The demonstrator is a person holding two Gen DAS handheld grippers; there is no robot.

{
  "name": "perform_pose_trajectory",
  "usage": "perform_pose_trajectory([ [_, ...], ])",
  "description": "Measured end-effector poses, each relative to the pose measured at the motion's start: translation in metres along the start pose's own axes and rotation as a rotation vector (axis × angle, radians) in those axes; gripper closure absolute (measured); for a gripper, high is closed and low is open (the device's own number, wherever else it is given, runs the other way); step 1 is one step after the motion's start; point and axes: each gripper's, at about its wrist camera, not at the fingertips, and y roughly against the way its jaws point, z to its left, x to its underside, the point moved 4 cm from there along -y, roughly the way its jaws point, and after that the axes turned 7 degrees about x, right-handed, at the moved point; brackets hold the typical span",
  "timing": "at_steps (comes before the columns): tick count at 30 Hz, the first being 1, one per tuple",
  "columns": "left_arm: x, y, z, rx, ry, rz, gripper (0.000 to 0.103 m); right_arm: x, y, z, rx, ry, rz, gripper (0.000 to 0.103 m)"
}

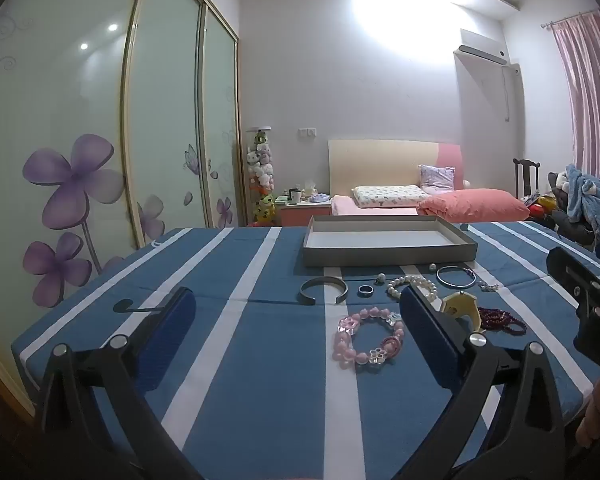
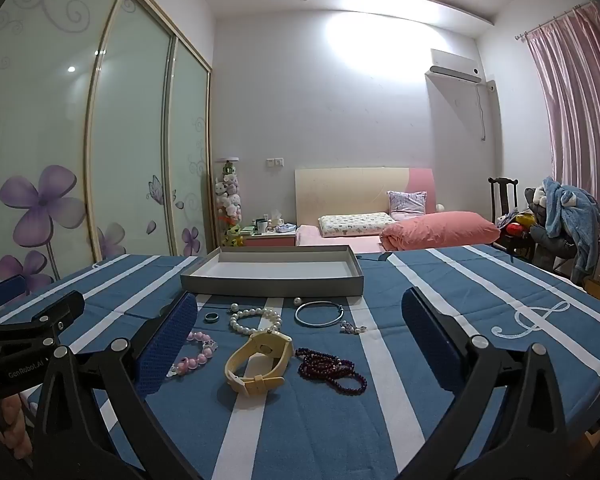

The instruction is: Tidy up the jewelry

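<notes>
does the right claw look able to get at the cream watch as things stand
Probably yes. The right claw is open and empty, and the cream strap watch lies straight ahead between its fingers on the blue striped cloth, with the dark red bead strand beside it, apart.

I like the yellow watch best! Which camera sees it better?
The right wrist view: the watch lies whole and unblocked between the open right gripper's fingers. In the left wrist view, the left gripper's finger hides most of the watch.
</notes>
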Motion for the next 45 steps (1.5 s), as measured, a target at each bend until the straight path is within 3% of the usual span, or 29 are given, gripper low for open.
perform_pose_trajectory([
  [45,0.0019,0.0023,0.003,0.0,0.012,0.006,0.004,0.0002,-0.0004,-0.0015,0.0,-0.005,0.004,0.002],
])
